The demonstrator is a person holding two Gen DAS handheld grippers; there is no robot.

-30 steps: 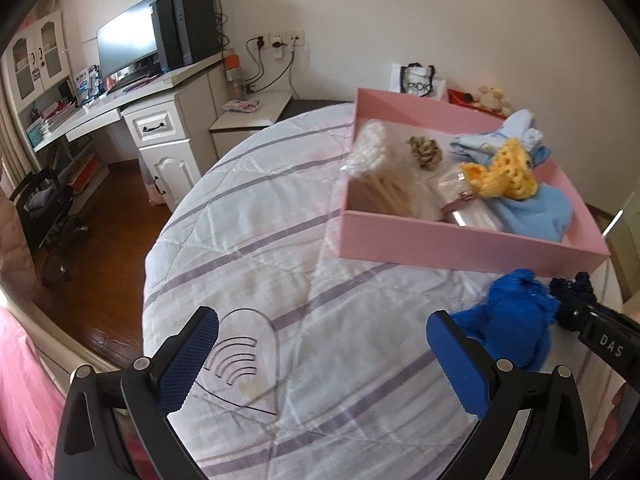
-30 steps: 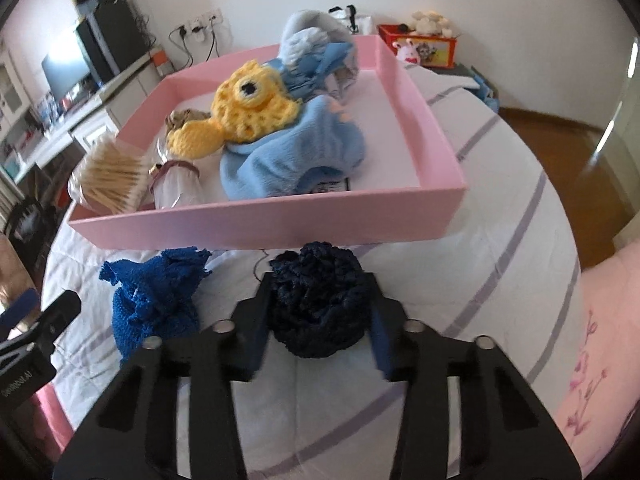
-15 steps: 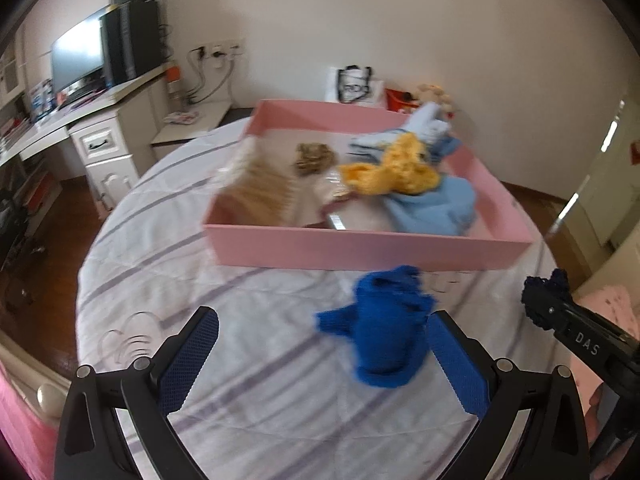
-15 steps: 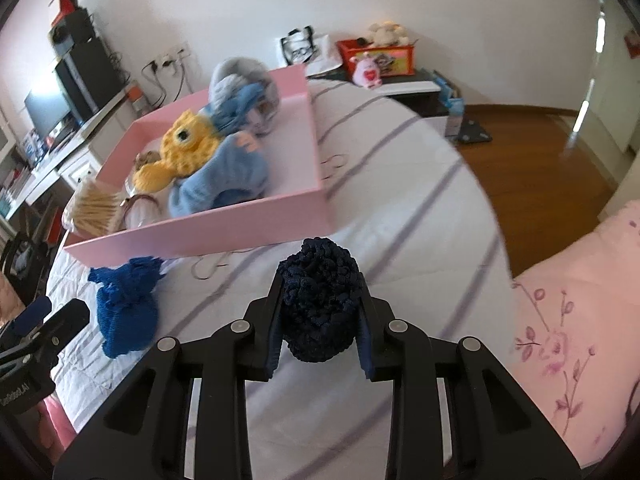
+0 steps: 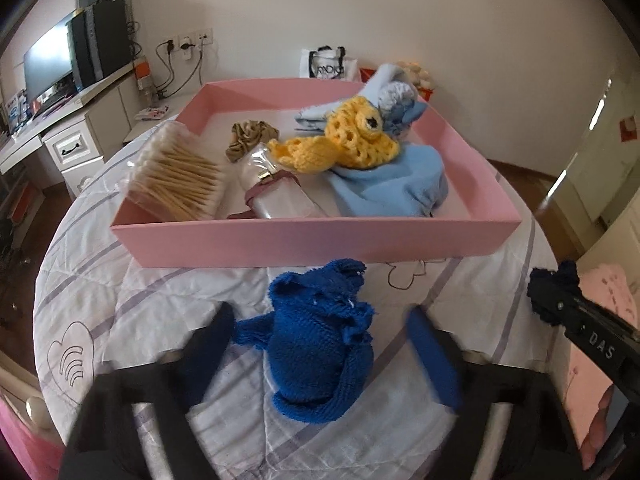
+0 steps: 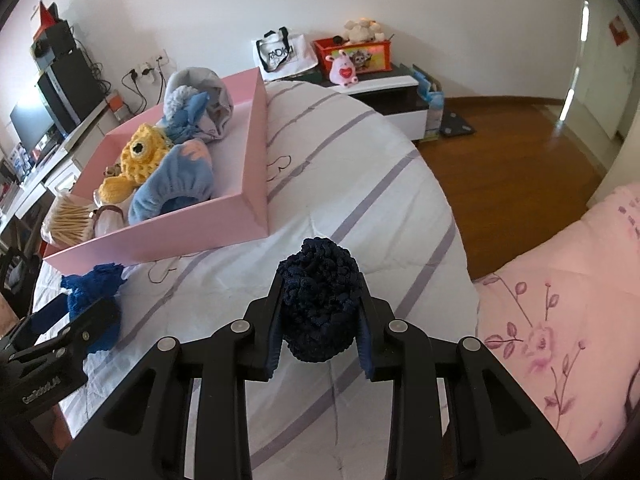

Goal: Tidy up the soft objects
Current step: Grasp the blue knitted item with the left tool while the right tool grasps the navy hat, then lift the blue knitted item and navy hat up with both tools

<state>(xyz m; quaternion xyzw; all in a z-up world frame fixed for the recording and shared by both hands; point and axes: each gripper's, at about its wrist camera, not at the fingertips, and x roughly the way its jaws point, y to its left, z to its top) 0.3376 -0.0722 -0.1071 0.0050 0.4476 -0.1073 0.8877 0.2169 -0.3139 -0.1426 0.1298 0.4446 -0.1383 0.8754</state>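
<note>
My right gripper (image 6: 320, 320) is shut on a dark navy knitted piece (image 6: 318, 300) and holds it above the striped bedspread, right of the pink tray (image 6: 256, 168). That piece also shows in the left wrist view (image 5: 554, 292). A royal blue knitted piece (image 5: 320, 344) lies on the bedspread in front of the tray (image 5: 312, 240). My left gripper (image 5: 320, 348) is open, its blurred jaws standing either side of the blue piece. The blue piece shows in the right wrist view (image 6: 94, 292) too. The tray holds a yellow crocheted toy (image 5: 352, 140) and a light blue cloth (image 5: 392, 188).
The tray also holds cotton swabs (image 5: 176, 180), a clear pouch (image 5: 280, 200) and a tan scrunchie (image 5: 248, 138). A desk with a monitor (image 5: 48, 68) stands left. A low cabinet with a toy box (image 6: 352, 56) and wood floor lie right. A pink floral quilt (image 6: 560, 300) lies near right.
My left gripper has swung right and moved down around the royal blue piece, its jaws narrowing. My right gripper has carried the navy piece up and to the right, away from the tray.
</note>
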